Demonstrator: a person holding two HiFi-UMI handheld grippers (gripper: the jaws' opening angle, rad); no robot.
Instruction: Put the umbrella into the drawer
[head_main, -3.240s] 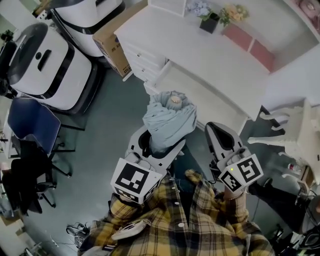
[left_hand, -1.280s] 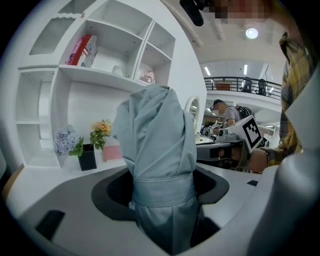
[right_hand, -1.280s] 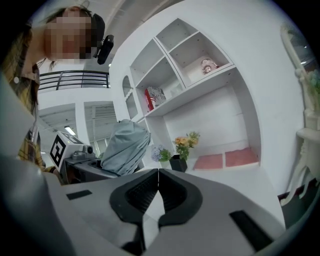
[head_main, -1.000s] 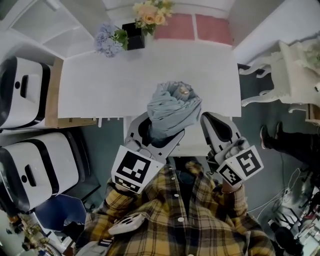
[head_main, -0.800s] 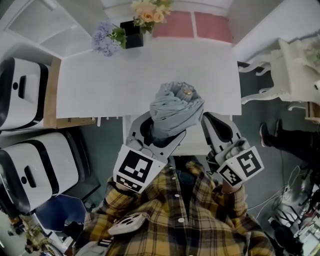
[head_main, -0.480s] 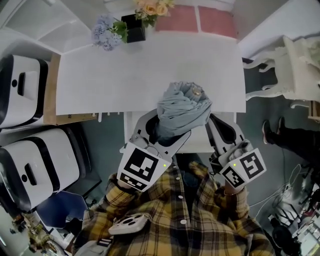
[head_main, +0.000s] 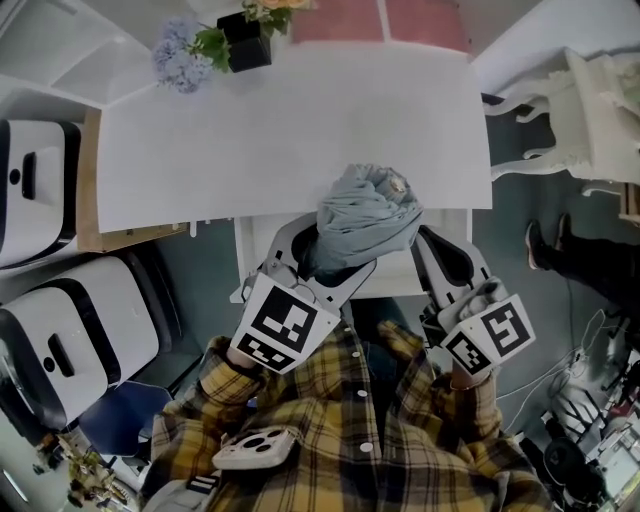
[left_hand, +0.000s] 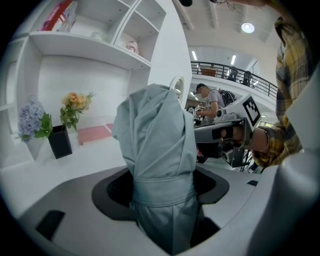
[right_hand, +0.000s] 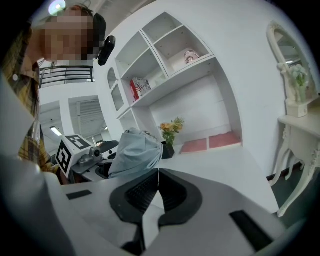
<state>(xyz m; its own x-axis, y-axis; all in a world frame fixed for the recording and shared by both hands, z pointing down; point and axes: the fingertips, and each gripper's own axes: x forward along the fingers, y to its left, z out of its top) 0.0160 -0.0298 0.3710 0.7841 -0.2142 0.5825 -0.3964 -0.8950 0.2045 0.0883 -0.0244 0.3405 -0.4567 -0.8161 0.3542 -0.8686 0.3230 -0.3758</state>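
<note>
Folded grey umbrella (head_main: 365, 215): clamped upright in left gripper (head_main: 318, 262) at the white desk's (head_main: 300, 130) near edge, over what looks like the pulled-out drawer (head_main: 255, 255); right gripper (right_hand: 156, 192) closed, empty; stowing remains.

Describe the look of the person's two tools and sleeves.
The left tool and right tool are grey-white shells with dark padded jaw insides. Each carries a white cube with black square markers. The sleeves are yellow plaid.

The umbrella (head_main: 365, 215) is showing soft, matt, creased cloth; the desk (head_main: 250, 140) is looking smooth, painted; the right gripper (right_hand: 158, 175) is showing matt plastic, ribbed pads.
</note>
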